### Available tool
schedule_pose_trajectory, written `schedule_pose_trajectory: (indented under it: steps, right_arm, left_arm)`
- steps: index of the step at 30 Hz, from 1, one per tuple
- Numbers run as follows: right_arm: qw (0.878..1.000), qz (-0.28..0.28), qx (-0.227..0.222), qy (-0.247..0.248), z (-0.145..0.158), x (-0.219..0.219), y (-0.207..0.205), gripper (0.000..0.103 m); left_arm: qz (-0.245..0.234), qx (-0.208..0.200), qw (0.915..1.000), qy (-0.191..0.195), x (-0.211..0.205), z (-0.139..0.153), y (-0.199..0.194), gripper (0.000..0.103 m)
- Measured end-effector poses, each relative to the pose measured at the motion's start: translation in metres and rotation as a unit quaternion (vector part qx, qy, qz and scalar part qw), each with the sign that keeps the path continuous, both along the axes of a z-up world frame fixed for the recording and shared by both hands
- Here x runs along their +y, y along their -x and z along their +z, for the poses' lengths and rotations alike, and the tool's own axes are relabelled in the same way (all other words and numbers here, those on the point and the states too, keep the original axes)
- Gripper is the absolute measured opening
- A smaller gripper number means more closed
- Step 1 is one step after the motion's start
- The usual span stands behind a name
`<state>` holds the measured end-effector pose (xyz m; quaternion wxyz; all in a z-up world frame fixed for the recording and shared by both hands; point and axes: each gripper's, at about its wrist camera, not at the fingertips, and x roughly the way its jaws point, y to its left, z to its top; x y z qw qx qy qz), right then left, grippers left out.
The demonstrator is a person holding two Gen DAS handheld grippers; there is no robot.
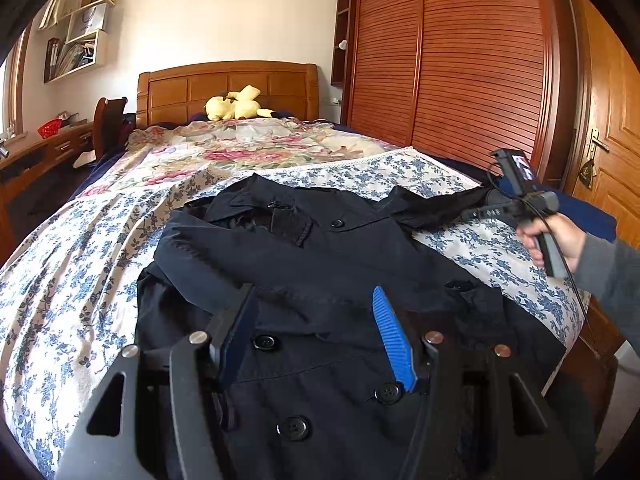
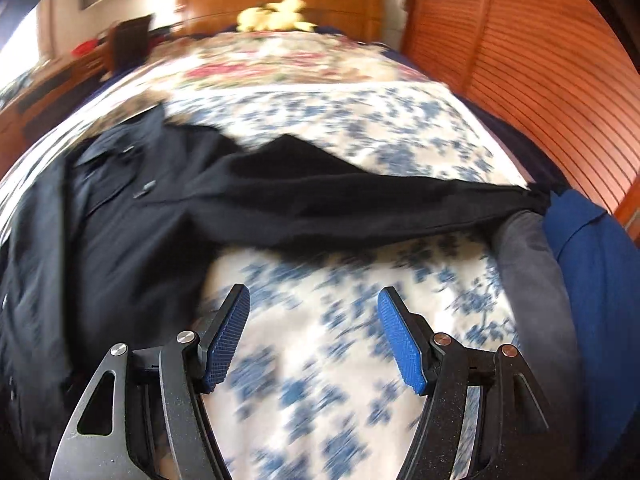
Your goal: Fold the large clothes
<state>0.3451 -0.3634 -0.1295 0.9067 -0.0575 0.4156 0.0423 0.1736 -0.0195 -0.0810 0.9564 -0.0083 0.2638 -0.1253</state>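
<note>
A dark navy double-breasted coat (image 1: 320, 264) lies front up on the bed, collar toward the headboard. Its left sleeve is folded across the chest; its other sleeve (image 2: 360, 200) stretches out to the right toward the bed's edge. My left gripper (image 1: 316, 300) is open and empty, hovering over the coat's buttoned front. My right gripper (image 2: 314, 308) is open and empty above the blue-flowered sheet (image 2: 320, 340), just short of the stretched sleeve. The right gripper also shows in the left wrist view (image 1: 492, 200), held in a hand by the sleeve's end.
The bed carries a flowered quilt (image 1: 240, 148) and a yellow plush toy (image 1: 236, 106) at the wooden headboard (image 1: 228, 88). A slatted wardrobe (image 1: 460, 60) stands on the right. A grey and a blue cloth (image 2: 592, 280) lie at the bed's right edge. A desk (image 1: 36, 148) stands on the left.
</note>
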Motion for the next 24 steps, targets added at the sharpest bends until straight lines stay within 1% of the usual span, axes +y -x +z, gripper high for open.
schedule_pose_trajectory:
  steps: [7, 11, 18, 19, 20, 21, 22, 23, 24]
  right_arm:
    - [0.998, -0.055, 0.013, -0.013, -0.011, -0.033, -0.041, 0.068]
    - [0.996, -0.080, 0.019, -0.039, -0.018, -0.047, -0.059, 0.068]
    - [0.990, -0.110, 0.032, -0.080, -0.032, -0.056, -0.081, 0.068]
    - [0.990, -0.112, 0.034, -0.083, -0.034, -0.056, -0.083, 0.067]
    - [0.989, -0.113, 0.035, -0.085, -0.036, -0.057, -0.085, 0.055]
    - [0.989, -0.109, 0.035, -0.088, -0.037, -0.056, -0.087, 0.046]
    - [0.990, -0.101, 0.034, -0.088, -0.037, -0.055, -0.088, 0.014]
    - [0.992, -0.090, 0.032, -0.078, -0.036, -0.051, -0.090, 0.003]
    - [0.994, -0.082, 0.023, -0.063, -0.032, -0.046, -0.090, 0.003]
  left_arm:
    - [-0.003, 0.007, 1.0000, -0.005, -0.003, -0.003, -0.004, 0.058]
    - [-0.005, 0.013, 0.9999, -0.003, -0.003, -0.004, -0.007, 0.058]
    - [-0.004, 0.020, 0.9998, -0.001, -0.001, -0.006, -0.011, 0.058]
    - [-0.004, 0.021, 0.9998, -0.002, -0.002, -0.006, -0.011, 0.058]
    - [-0.005, 0.021, 0.9998, -0.002, -0.002, -0.007, -0.011, 0.058]
    - [-0.005, 0.021, 0.9998, -0.003, -0.002, -0.007, -0.012, 0.058]
    - [-0.007, 0.023, 0.9997, -0.003, -0.003, -0.007, -0.012, 0.058]
    - [-0.008, 0.023, 0.9997, -0.003, -0.003, -0.007, -0.012, 0.058]
    - [-0.008, 0.024, 0.9997, -0.004, -0.003, -0.007, -0.012, 0.058]
